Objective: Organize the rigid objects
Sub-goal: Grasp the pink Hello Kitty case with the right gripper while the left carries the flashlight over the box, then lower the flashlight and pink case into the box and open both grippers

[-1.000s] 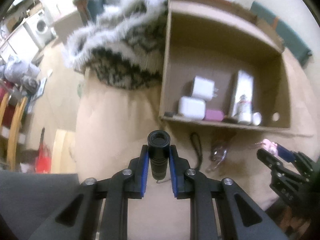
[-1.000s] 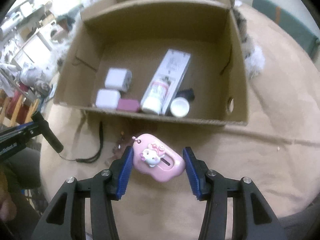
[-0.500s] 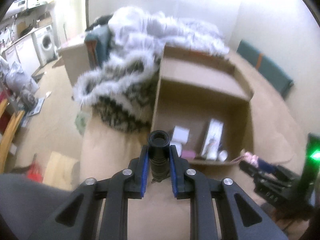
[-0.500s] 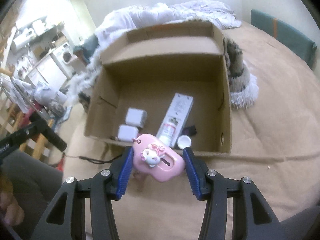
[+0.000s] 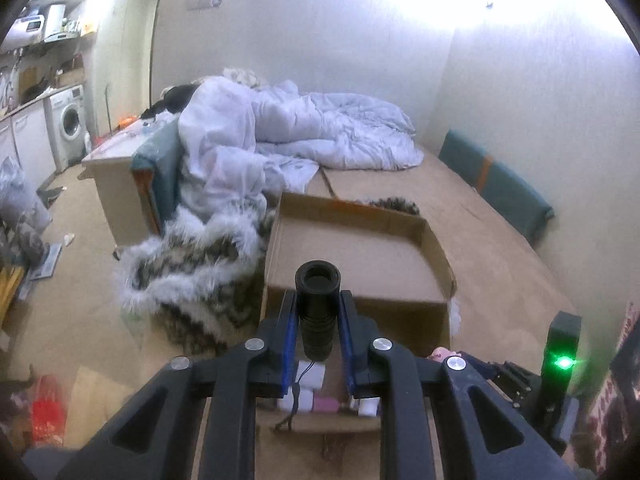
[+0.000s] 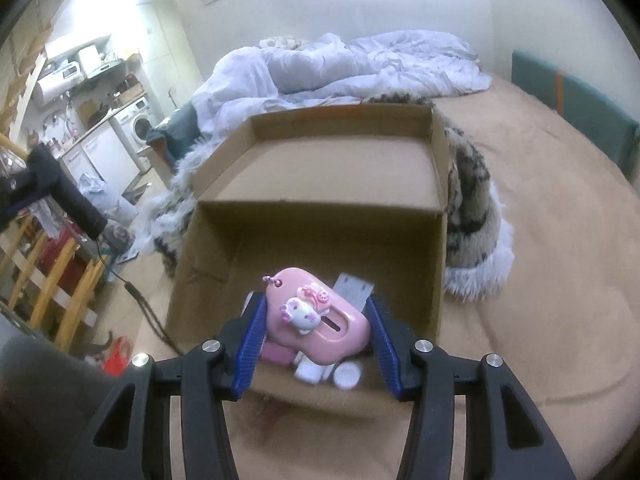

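My left gripper (image 5: 318, 312) is shut on a black cylindrical flashlight (image 5: 317, 304) whose wrist cord (image 5: 294, 400) hangs below. It hovers above the near edge of an open cardboard box (image 5: 356, 264) on the bed. My right gripper (image 6: 316, 316) is shut on a pink Hello Kitty case (image 6: 316, 316), held over the box's (image 6: 320, 216) near edge. White chargers (image 5: 310, 376), a pink item (image 6: 276, 354) and a white cap (image 6: 347, 376) lie in the box, partly hidden. The flashlight also shows at far left in the right wrist view (image 6: 68, 196).
The box sits on a tan bed (image 6: 560, 260). A furry patterned blanket (image 5: 192, 272) lies left of and behind the box, with a white duvet (image 5: 304, 132) beyond. The right gripper's body with a green light (image 5: 564, 360) is at the right. Floor clutter lies left.
Both grippers have risen and tilted up, each still gripping its object. The view went from looking down into the box to looking across the bed; both now hover above the box's near edge.
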The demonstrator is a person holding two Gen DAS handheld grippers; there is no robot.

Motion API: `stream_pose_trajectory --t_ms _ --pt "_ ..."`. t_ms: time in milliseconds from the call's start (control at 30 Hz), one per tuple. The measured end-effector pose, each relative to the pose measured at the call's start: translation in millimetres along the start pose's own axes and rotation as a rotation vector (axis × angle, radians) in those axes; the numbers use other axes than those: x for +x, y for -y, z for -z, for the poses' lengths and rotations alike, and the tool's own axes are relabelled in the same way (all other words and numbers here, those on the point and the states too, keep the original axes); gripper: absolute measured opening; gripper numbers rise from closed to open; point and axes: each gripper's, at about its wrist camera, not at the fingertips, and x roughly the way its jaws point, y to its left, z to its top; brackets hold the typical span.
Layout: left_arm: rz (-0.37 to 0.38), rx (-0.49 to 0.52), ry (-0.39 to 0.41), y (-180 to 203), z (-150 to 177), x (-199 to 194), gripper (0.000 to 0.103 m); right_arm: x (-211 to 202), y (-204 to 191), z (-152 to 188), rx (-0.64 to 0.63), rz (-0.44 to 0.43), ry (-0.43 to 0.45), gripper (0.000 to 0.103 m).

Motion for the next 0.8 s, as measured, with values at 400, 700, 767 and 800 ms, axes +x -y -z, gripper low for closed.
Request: stream_pose_trajectory --t_ms 400,700,767,800 --pt "0.013 0.001 -0.194 7 21 127 0.017 65 31 8 0.062 0.03 -0.114 0.053" --pt "-0.033 0.026 -0.417 5 71 188 0.017 95 18 17 -0.024 0.037 -0.216 0.053" --pt "-0.028 0.037 -0.461 6 77 196 0.017 101 14 19 -0.028 0.025 -0.24 0.053" --pt "-0.032 0.035 -0.477 5 79 199 0.017 104 14 20 -0.023 0.02 -0.25 0.053"
